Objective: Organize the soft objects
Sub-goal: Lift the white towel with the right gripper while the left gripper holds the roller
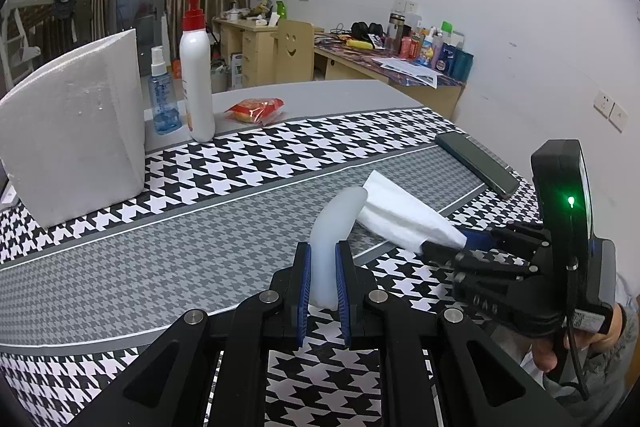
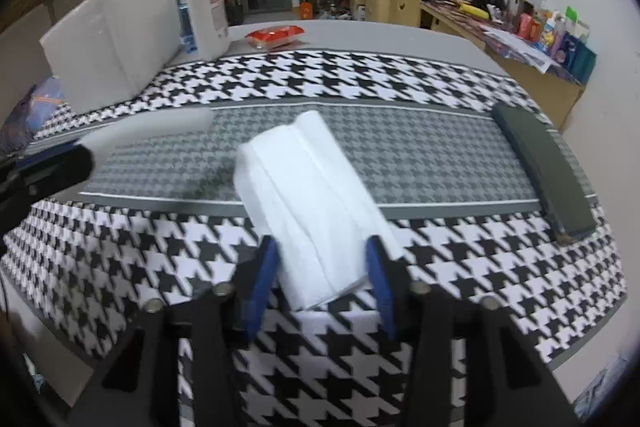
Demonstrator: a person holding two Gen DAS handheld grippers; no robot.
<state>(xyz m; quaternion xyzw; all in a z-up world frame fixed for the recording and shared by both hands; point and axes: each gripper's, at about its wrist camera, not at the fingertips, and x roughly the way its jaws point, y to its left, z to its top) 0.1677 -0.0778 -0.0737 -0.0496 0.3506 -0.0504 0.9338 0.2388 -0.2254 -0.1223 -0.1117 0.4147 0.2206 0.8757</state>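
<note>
Left gripper pinching a pale foam strip, lifted above the cloth. Right gripper clamped on a folded tissue, also raised. Best kept level, lowered gently together, pressure light to avoid crushing either.

I see my right gripper clamped on a folded white tissue above the houndstooth cloth, with the left gripper holding a pale foam strip at left.
</note>
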